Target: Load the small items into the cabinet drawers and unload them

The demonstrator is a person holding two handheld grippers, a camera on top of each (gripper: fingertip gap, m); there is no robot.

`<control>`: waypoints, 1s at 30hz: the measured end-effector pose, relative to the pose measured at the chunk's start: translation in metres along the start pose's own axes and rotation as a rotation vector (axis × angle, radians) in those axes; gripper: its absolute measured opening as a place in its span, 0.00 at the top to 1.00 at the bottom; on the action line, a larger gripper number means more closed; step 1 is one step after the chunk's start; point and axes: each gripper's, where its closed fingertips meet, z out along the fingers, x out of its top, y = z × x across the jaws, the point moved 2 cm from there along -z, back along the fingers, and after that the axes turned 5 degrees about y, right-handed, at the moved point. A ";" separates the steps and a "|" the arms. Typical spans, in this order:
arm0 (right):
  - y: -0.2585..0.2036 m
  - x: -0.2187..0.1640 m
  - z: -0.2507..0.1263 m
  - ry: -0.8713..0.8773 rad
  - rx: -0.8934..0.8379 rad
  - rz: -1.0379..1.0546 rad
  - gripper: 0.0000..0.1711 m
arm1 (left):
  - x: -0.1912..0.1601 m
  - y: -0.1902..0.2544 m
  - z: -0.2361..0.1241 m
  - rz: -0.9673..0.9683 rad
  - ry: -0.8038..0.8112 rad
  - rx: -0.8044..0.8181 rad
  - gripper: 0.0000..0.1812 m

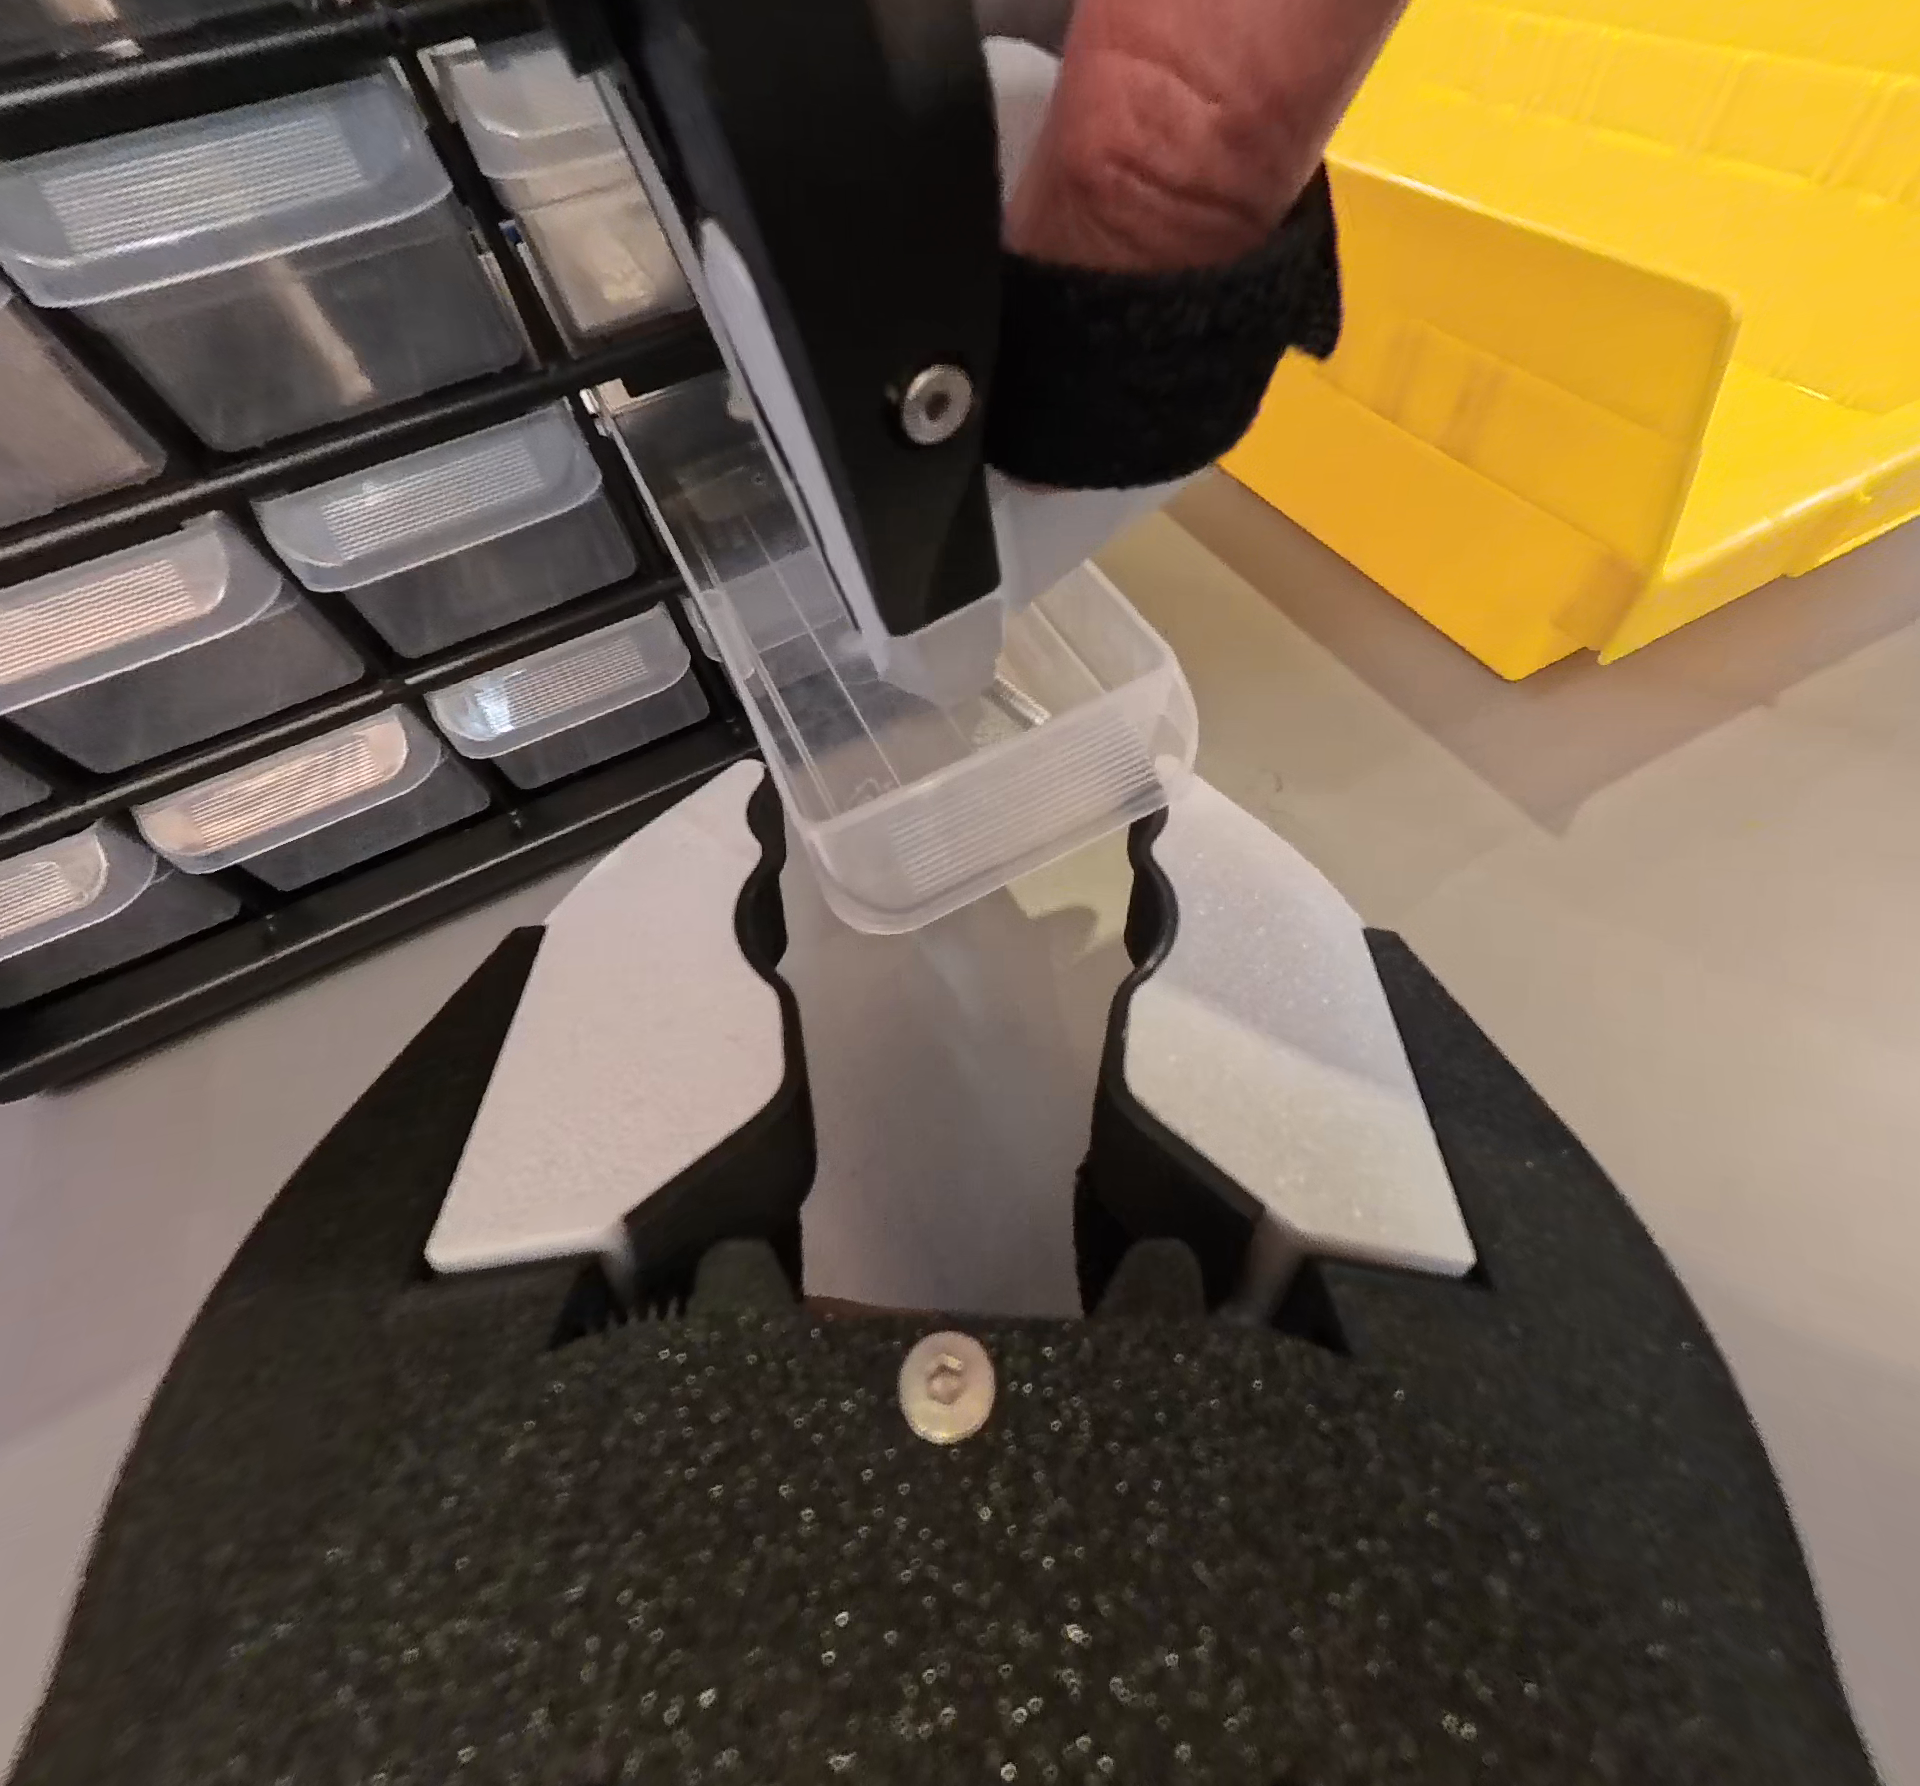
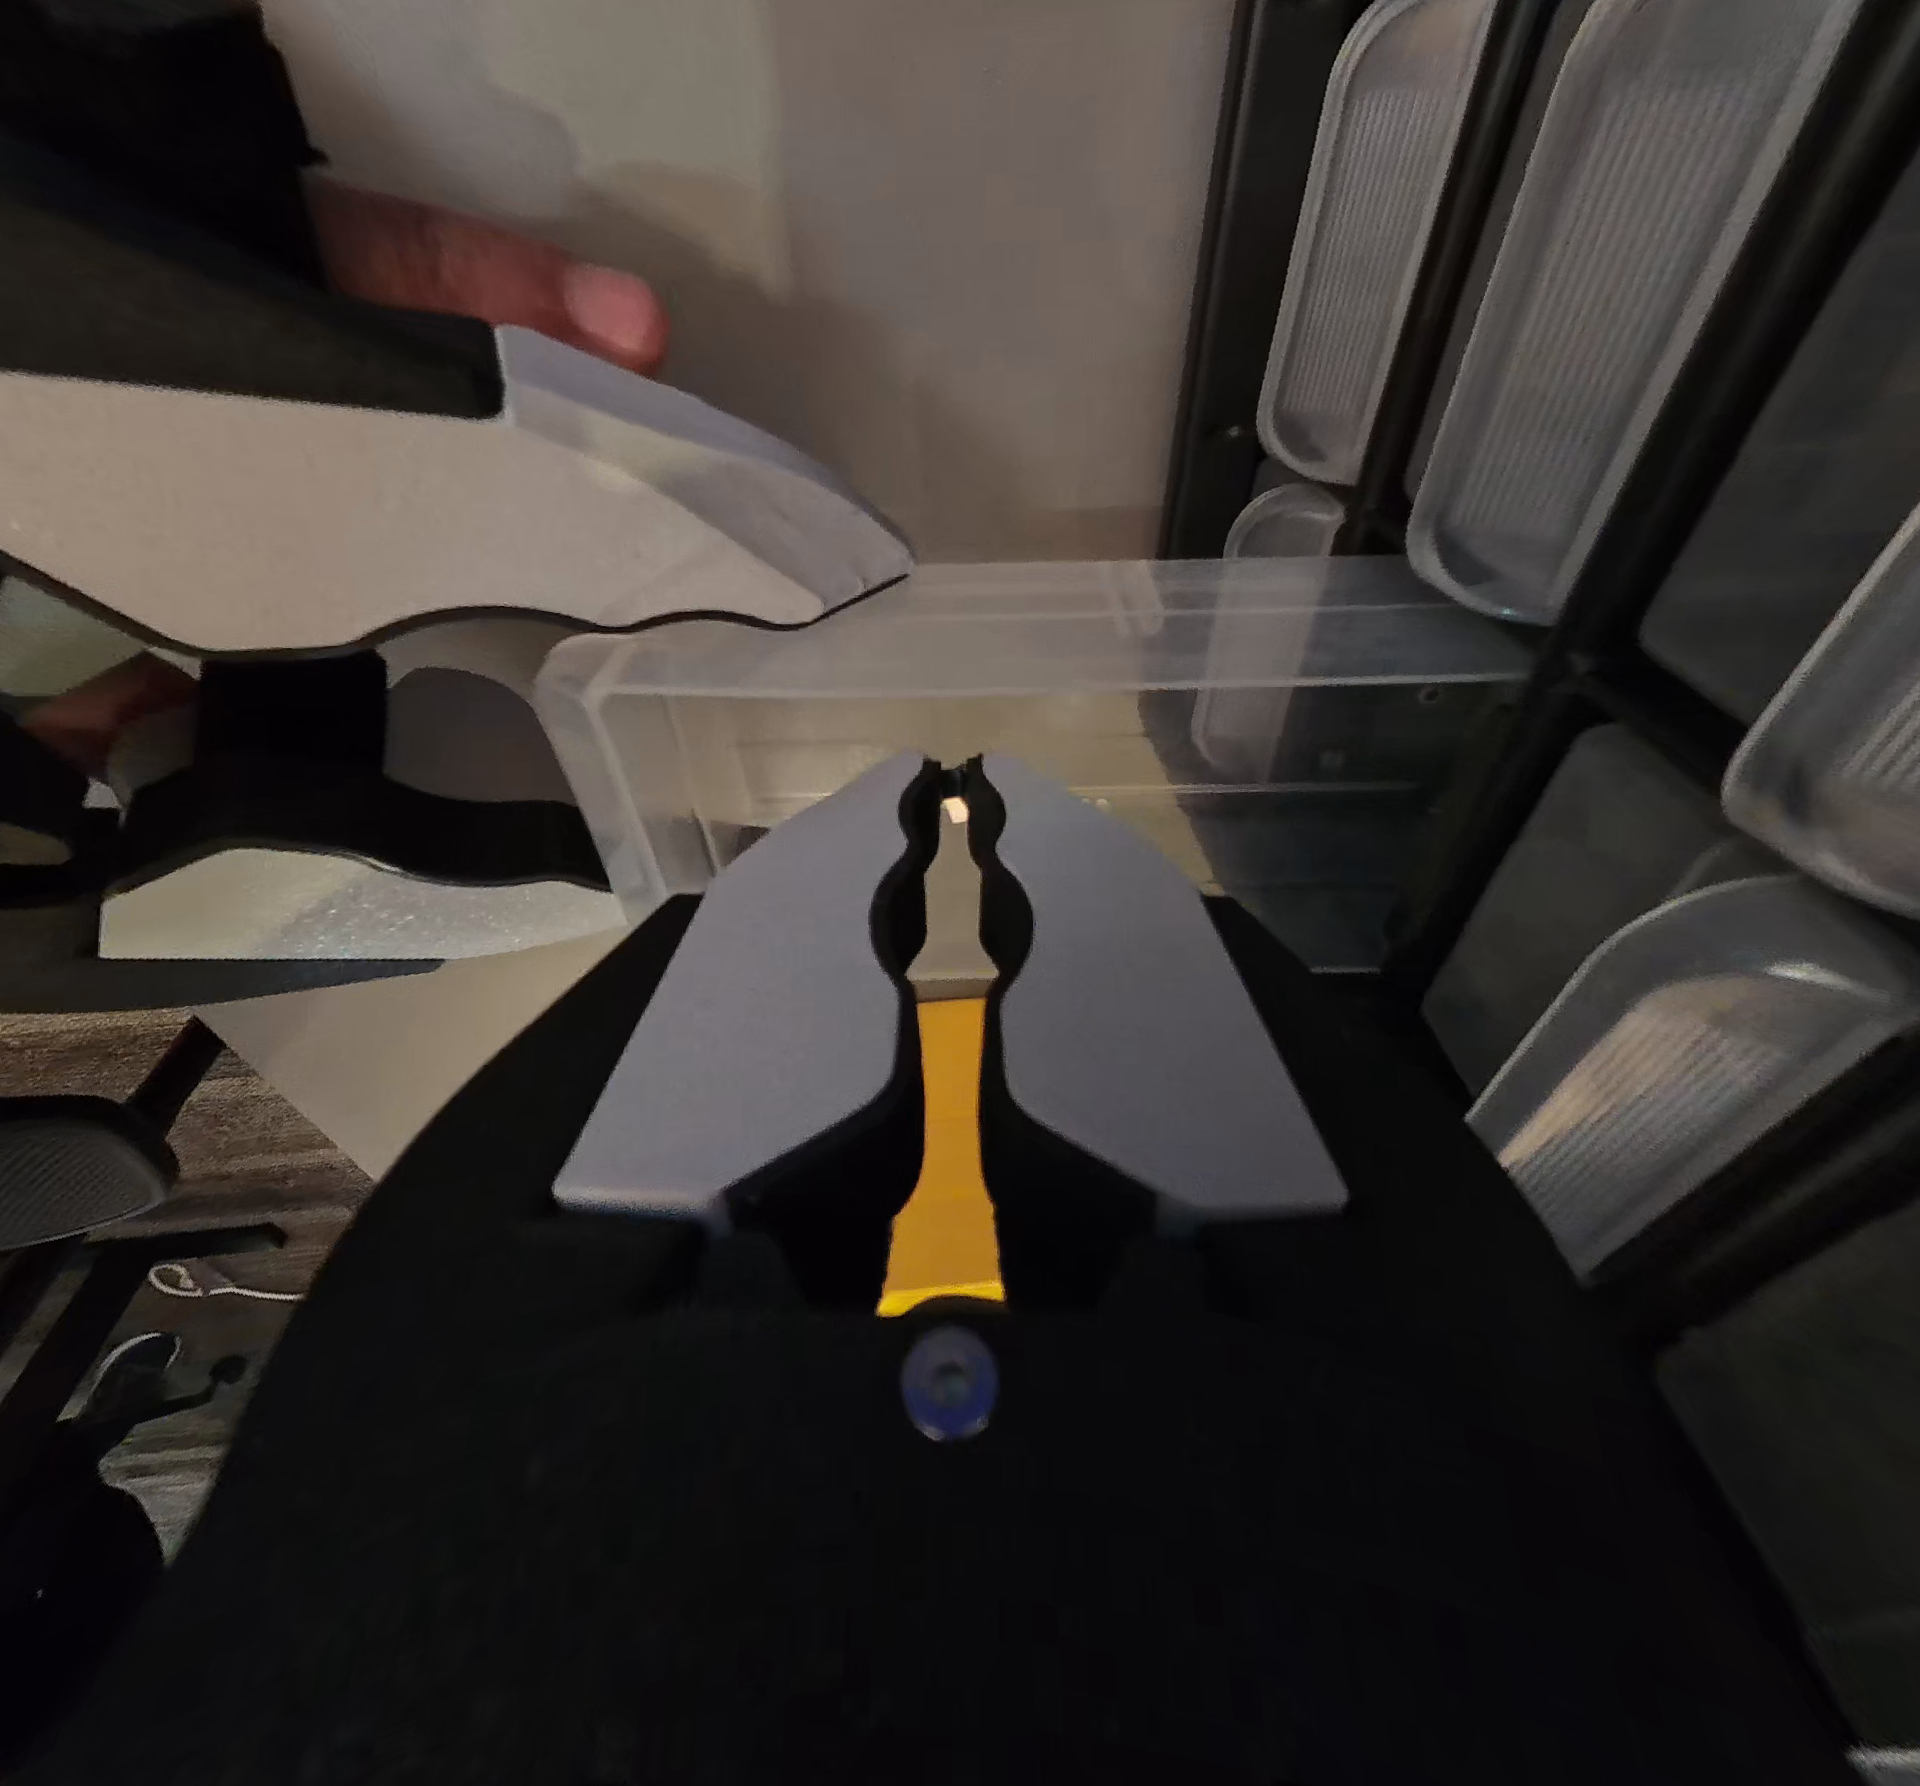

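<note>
A pale counter (image 1: 1558, 1061) carries everything. The black cabinet (image 1: 312, 448) fills the upper left, a yellow bin (image 1: 1621, 365) the upper right. One clear drawer (image 1: 997, 801) is pulled out at centre, the rest closed. My left gripper (image 1: 945, 863) is spread apart around the drawer's front. My right gripper (image 2: 954, 780) reaches into the drawer, clenched on a tiny pale item (image 2: 954, 809). I judge most of the loading remains.

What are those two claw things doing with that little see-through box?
A person works two claws at a black cabinet full of small clear drawers. One clear drawer is pulled out. The left claw is open, its fingers either side of the drawer's front. The right claw reaches down into the drawer, nearly shut on a tiny pale piece. Yellow bins wait beside the cabinet.
</note>
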 end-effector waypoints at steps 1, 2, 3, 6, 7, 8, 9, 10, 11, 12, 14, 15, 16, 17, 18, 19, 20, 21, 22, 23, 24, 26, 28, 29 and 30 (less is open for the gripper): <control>0.001 -0.001 -0.001 -0.003 -0.005 0.000 0.98 | 0.000 0.000 0.000 -0.002 0.000 -0.001 0.65; 0.001 -0.001 -0.001 -0.004 -0.010 -0.001 0.98 | 0.000 0.000 0.000 -0.002 0.000 -0.003 0.65; 0.001 -0.001 -0.002 0.001 -0.010 -0.002 0.98 | 0.000 0.000 0.000 -0.003 0.000 -0.003 0.65; 0.001 0.000 -0.009 0.045 -0.014 0.000 0.98 | 0.000 -0.001 0.000 -0.002 -0.001 -0.004 0.65; 0.003 0.002 -0.014 0.070 -0.024 0.001 0.98 | 0.000 -0.001 0.000 -0.002 -0.001 -0.004 0.65; 0.004 0.002 -0.020 0.101 -0.034 0.005 0.98 | 0.000 -0.001 0.000 -0.002 -0.001 -0.004 0.65; 0.004 0.003 -0.028 0.140 -0.042 0.011 0.98 | 0.000 -0.001 0.000 -0.002 -0.001 -0.005 0.65; 0.005 0.003 -0.039 0.195 -0.054 0.020 0.98 | 0.001 -0.001 0.000 -0.003 -0.001 -0.006 0.65; 0.005 0.001 -0.052 0.259 -0.069 0.034 0.98 | 0.001 -0.001 0.000 -0.005 -0.001 -0.007 0.65; 0.006 -0.002 -0.067 0.329 -0.086 0.053 0.98 | 0.001 -0.001 0.000 -0.004 -0.002 -0.007 0.65; 0.013 -0.019 -0.101 0.470 -0.150 0.111 0.98 | 0.001 -0.002 0.000 -0.005 -0.003 -0.008 0.65; 0.020 -0.035 -0.115 0.527 -0.199 0.155 0.98 | 0.001 -0.002 0.000 -0.006 -0.003 -0.007 0.65; 0.030 -0.057 -0.127 0.569 -0.257 0.215 0.98 | 0.001 -0.002 0.000 -0.006 -0.003 -0.006 0.65; 0.041 -0.081 -0.135 0.607 -0.301 0.290 0.98 | 0.001 -0.002 0.000 -0.005 -0.003 -0.006 0.65; 0.051 -0.107 -0.137 0.643 -0.324 0.375 0.98 | 0.001 -0.003 0.000 -0.005 -0.003 -0.006 0.65; 0.061 -0.132 -0.132 0.665 -0.327 0.465 0.98 | 0.002 -0.003 0.000 -0.007 -0.003 -0.006 0.65; 0.070 -0.157 -0.121 0.660 -0.325 0.559 0.98 | 0.002 -0.003 0.000 -0.007 -0.004 -0.007 0.65; 0.078 -0.181 -0.103 0.629 -0.312 0.651 0.98 | 0.003 -0.004 0.001 -0.008 -0.004 -0.007 0.65; 0.083 -0.201 -0.081 0.584 -0.288 0.732 0.98 | 0.004 -0.004 0.001 -0.010 -0.003 -0.007 0.65; 0.087 -0.217 -0.059 0.542 -0.267 0.809 0.98 | 0.004 -0.005 0.002 -0.012 -0.003 -0.008 0.65; 0.089 -0.227 -0.037 0.507 -0.236 0.875 0.98 | 0.005 -0.005 0.004 -0.014 -0.005 -0.010 0.65; 0.091 -0.237 0.000 0.442 -0.198 0.967 0.98 | 0.005 -0.005 0.007 -0.014 -0.009 -0.011 0.65; 0.096 -0.243 0.026 0.384 -0.199 1.046 0.98 | 0.006 -0.006 0.009 -0.012 -0.009 -0.009 0.65; 0.100 -0.244 0.036 0.375 -0.192 1.083 0.98 | 0.006 -0.006 0.010 -0.012 -0.011 -0.009 0.65; 0.103 -0.245 0.044 0.360 -0.179 1.114 0.98 | 0.006 -0.007 0.011 -0.014 -0.012 -0.010 0.65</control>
